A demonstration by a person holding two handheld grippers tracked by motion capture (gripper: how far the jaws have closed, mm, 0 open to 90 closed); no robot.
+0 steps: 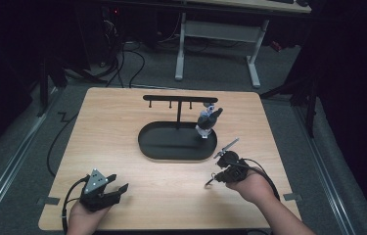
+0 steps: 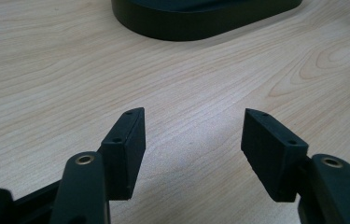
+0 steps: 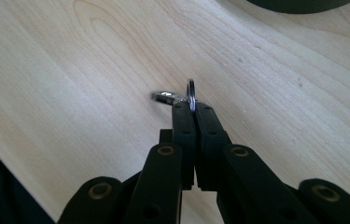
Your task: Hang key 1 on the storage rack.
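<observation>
I see the wooden table (image 1: 122,127) with the black oval tray (image 1: 166,147) mid-table. My left gripper (image 2: 191,140) rests spread and empty; my right gripper (image 3: 193,109) pinches a key ring (image 3: 191,93) edge-on just above the tabletop, its clasp (image 3: 165,97) pointing left in the right gripper view.

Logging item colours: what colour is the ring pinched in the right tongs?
Shiny silver metal ring, clearest in the right gripper view.

On the table (image 1: 122,127), a tray (image 1: 154,147) sits at the centre with a rack (image 1: 177,100) standing at its far side and a figure (image 1: 207,123) at its right end. The left gripper (image 1: 117,185) lies near the front-left corner, the right gripper (image 1: 209,182) with a ring (image 3: 191,93) front-right.
</observation>
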